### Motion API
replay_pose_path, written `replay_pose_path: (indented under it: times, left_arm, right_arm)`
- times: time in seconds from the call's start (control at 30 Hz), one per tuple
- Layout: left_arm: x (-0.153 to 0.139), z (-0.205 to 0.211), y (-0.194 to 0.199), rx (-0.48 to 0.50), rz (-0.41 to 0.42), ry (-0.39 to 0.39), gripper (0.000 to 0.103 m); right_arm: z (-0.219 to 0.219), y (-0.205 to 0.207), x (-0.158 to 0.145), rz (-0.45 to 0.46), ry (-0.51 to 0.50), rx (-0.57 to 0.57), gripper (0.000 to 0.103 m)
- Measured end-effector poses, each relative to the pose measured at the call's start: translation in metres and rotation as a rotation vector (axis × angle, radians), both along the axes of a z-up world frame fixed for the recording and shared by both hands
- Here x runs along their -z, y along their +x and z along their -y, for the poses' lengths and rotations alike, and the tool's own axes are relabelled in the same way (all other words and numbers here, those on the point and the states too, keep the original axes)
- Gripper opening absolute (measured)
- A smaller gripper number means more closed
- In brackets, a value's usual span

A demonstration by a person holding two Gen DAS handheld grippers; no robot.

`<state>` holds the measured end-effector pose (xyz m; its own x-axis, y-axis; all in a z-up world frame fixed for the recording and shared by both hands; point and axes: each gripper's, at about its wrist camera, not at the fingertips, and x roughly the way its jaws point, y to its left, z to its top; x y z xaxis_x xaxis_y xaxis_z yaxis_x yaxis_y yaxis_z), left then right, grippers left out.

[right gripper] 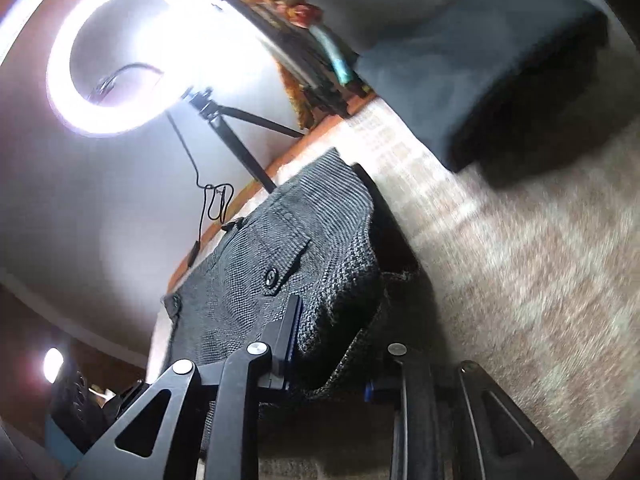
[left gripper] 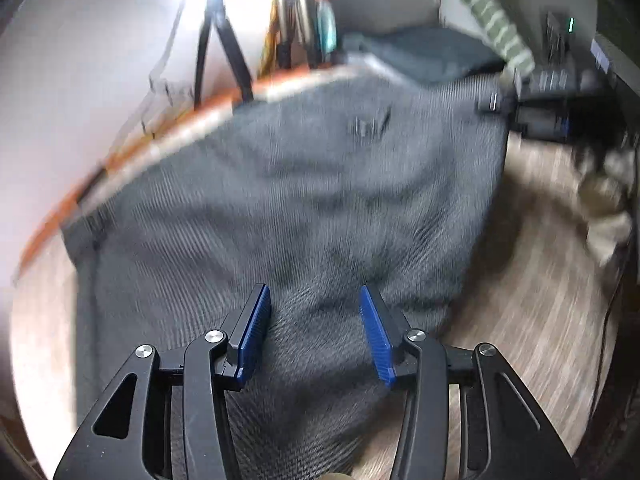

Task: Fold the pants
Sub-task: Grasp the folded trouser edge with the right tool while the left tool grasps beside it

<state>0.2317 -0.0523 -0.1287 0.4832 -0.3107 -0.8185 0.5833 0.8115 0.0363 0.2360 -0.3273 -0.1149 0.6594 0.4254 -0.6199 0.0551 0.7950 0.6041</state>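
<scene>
The left tool [left gripper: 314,328] has its blue pads [left gripper: 253,334] spread apart over the grey pants [left gripper: 288,184], which lie spread on the wood-grain surface [left gripper: 532,312] with one edge along the orange border [left gripper: 168,124] at the far side; the fabric passes between the pads without being pinched. The right tool [right gripper: 332,344] is pinching a bunched fold of the pants [right gripper: 280,248] near the buttoned pocket [right gripper: 271,278], with the cloth raised off the surface [right gripper: 520,260]. A lit ring light [right gripper: 116,60] on a tripod stands behind, and a dark folded garment [right gripper: 480,64] lies at the far right.
</scene>
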Motion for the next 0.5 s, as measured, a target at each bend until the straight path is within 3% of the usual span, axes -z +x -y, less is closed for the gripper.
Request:
replay_pose_path:
  times: [0.13,0.27,0.5]
  left_arm:
    - [-0.011,-0.020,-0.005,-0.046,-0.033,-0.115,0.045]
    - [-0.048,-0.057,-0.020,-0.104,0.047,-0.196,0.045]
    - [-0.083,-0.155,-0.021,-0.335,0.147,-0.349,0.045]
  right_arm:
    - [-0.025,0.001,-0.031,0.060,-0.177,-0.056,0.022]
    - [-0.054,0.006,-0.067,0.113,-0.326,-0.124,0.021]
    - [-0.131,0.007,-0.110,0.206,-0.511,-0.243,0.021]
